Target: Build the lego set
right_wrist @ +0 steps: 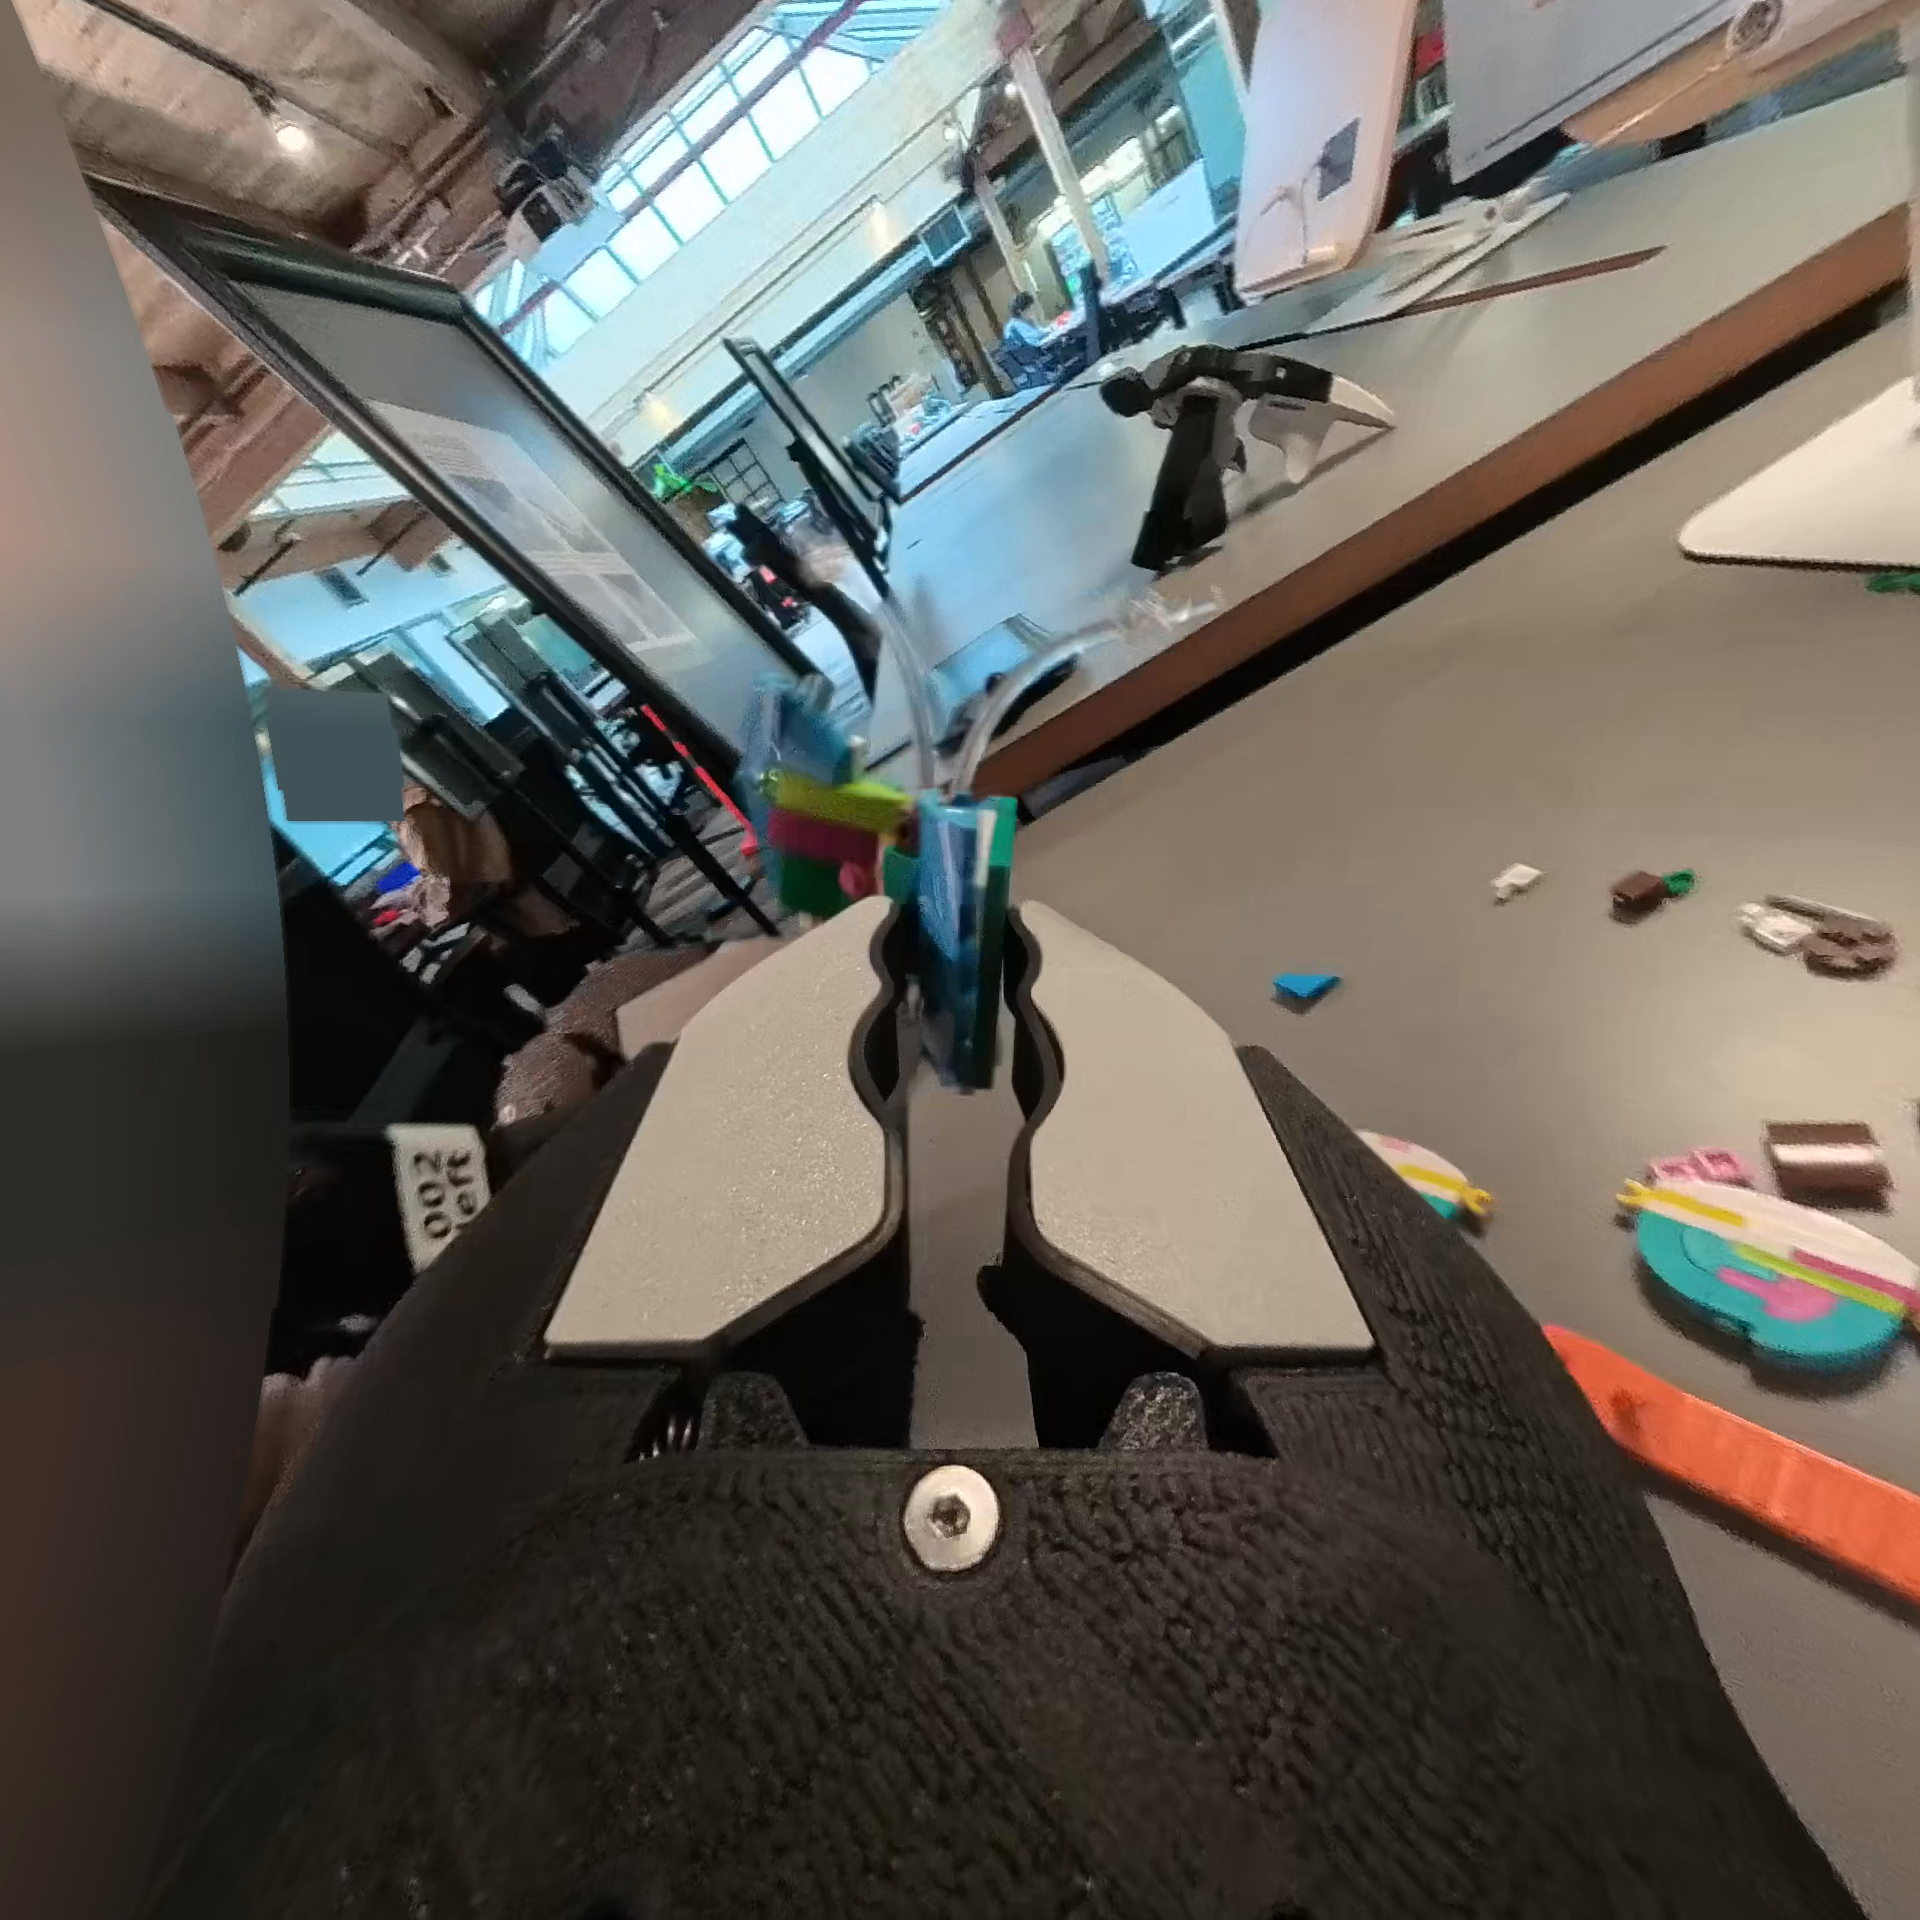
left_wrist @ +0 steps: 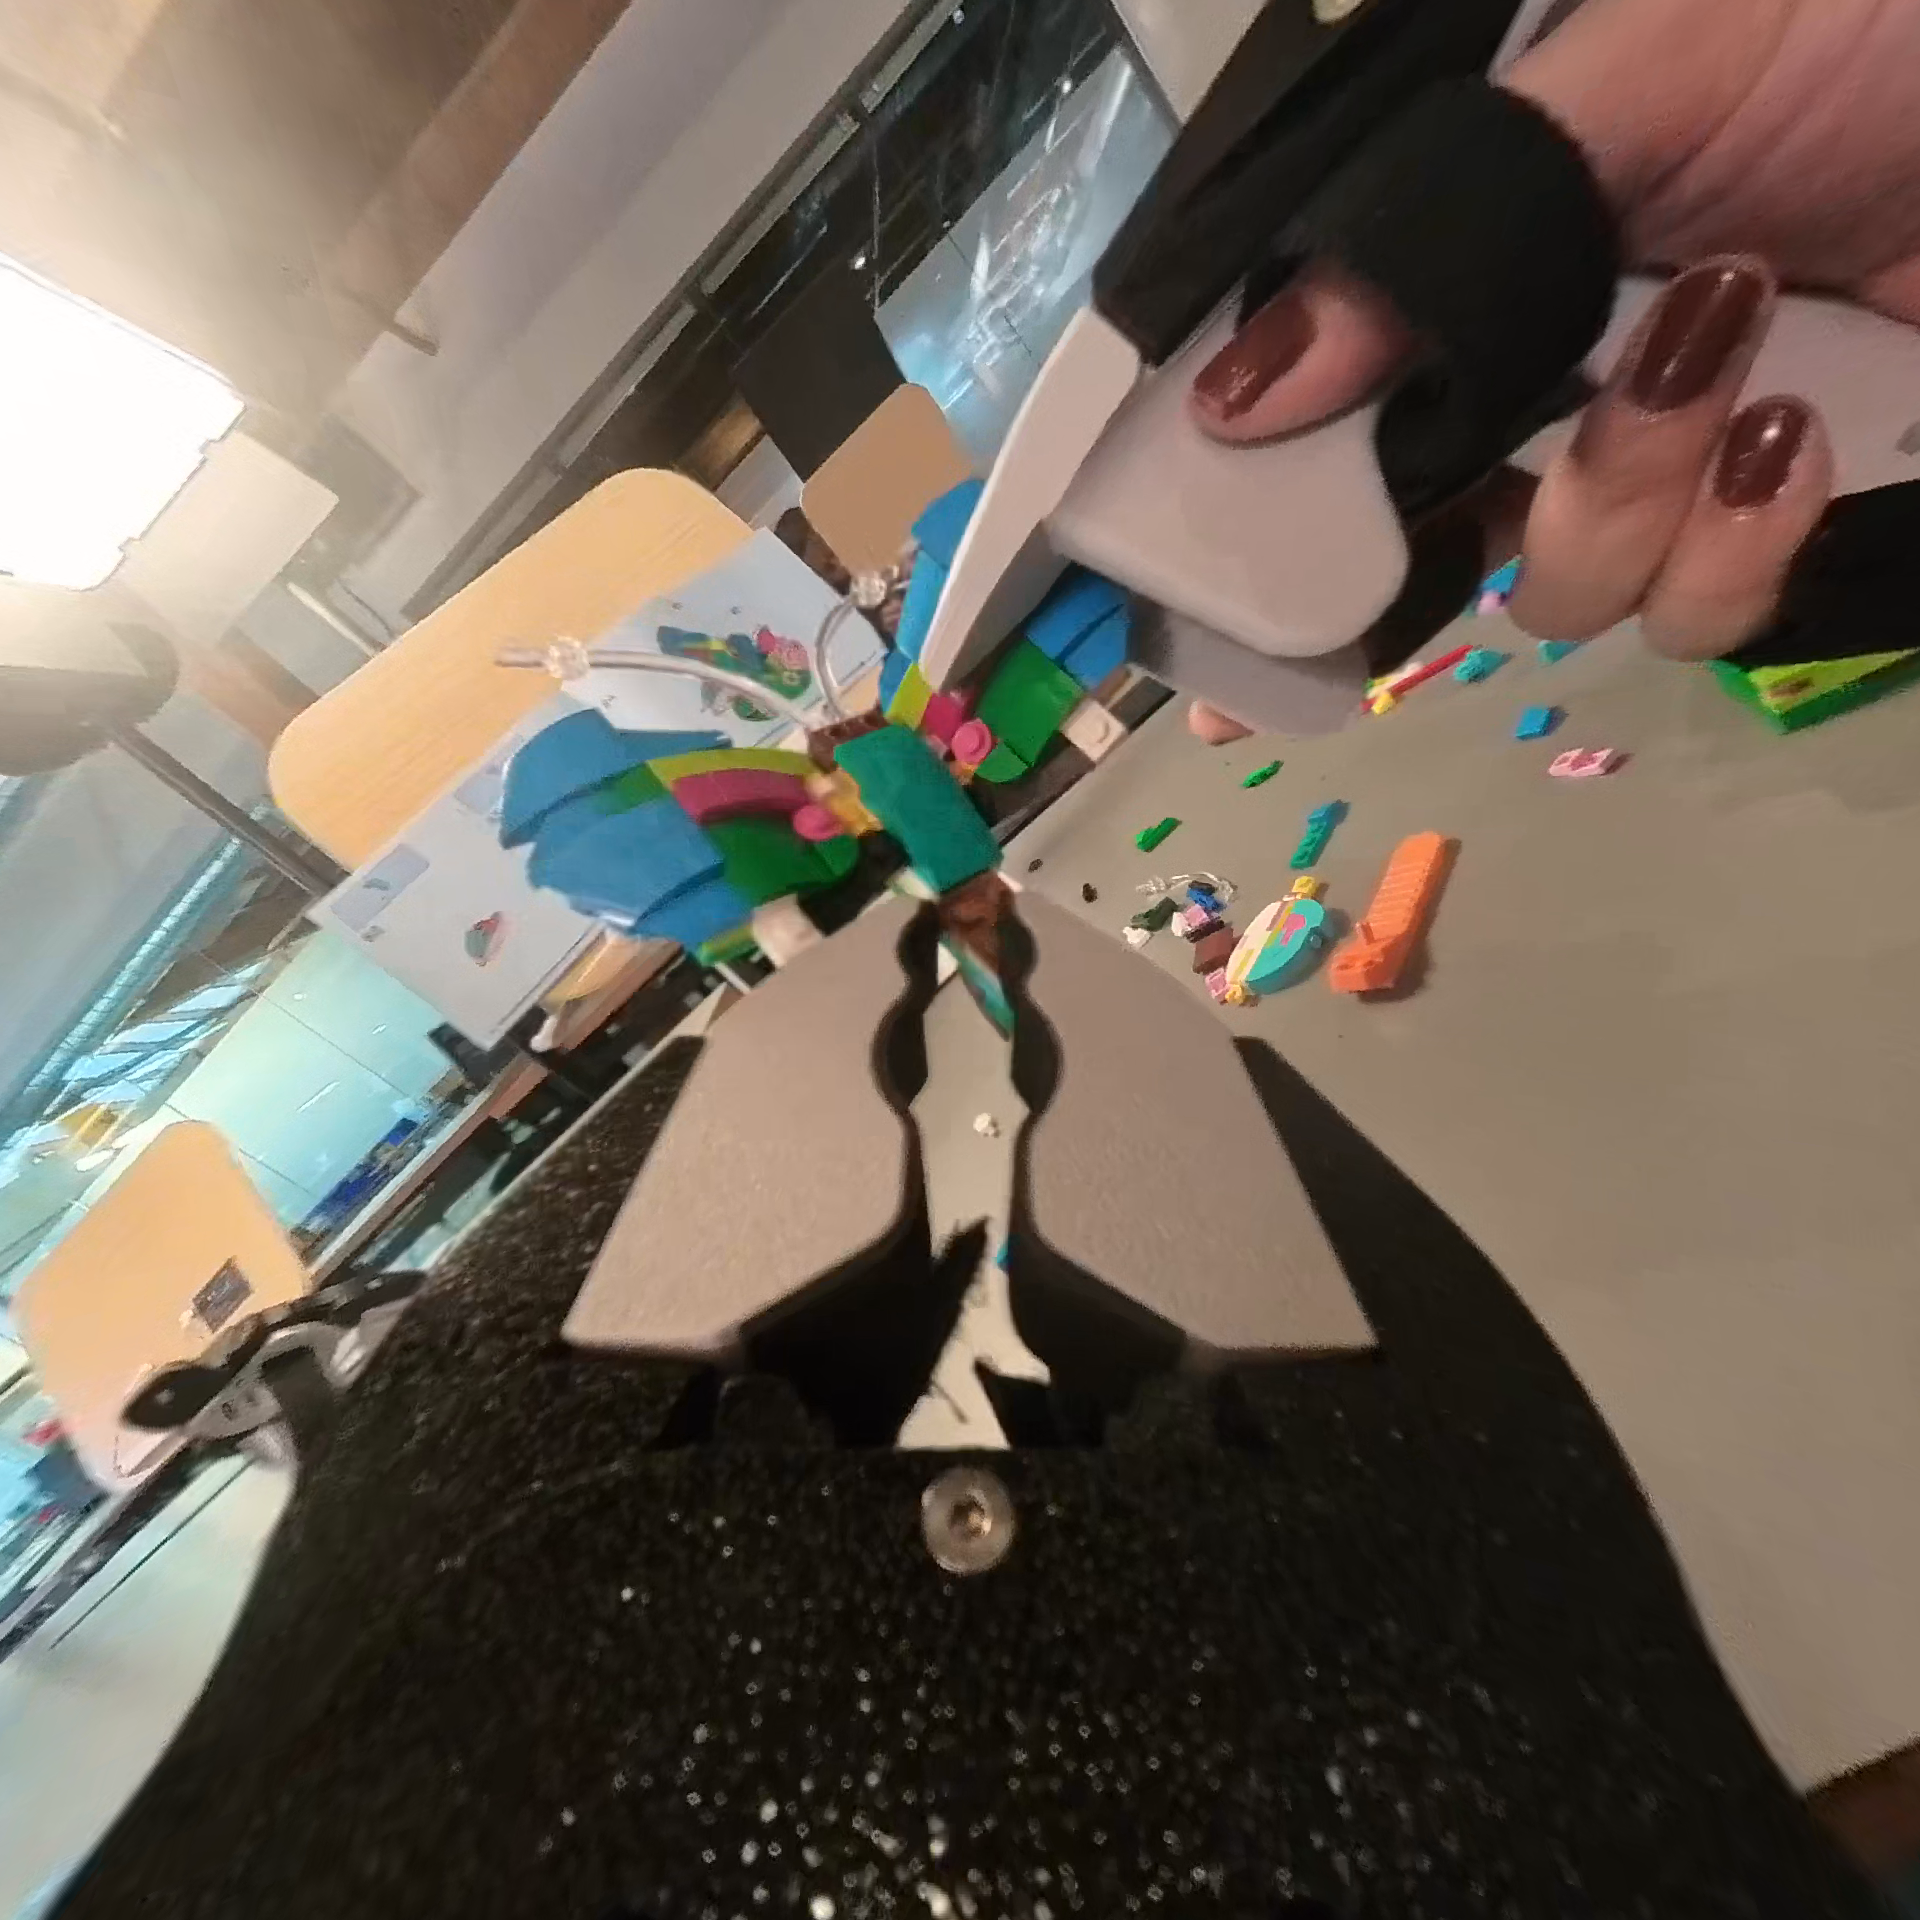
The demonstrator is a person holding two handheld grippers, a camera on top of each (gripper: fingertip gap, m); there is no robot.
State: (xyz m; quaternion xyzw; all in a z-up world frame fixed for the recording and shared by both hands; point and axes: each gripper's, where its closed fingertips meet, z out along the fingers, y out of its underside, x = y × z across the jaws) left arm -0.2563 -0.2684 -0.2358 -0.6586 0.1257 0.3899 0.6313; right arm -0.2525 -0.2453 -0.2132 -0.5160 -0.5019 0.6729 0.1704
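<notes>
Left tongs [left_wrist: 961, 925] pinch the butterfly model's [left_wrist: 790, 821] tail end (antennae away).

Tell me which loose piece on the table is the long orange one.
The orange brick separator, lying flat beside the round teal piece; the other loose pieces are far smaller.

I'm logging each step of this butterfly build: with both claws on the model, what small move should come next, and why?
Probably keep both grips and lower the butterfly model gently to the grey table. The left claw pinches its tail end, the right claw clamps a blue wing edge, and the model hangs in the air; loose bricks and the orange separator lie out of reach while both claws are occupied.
</notes>
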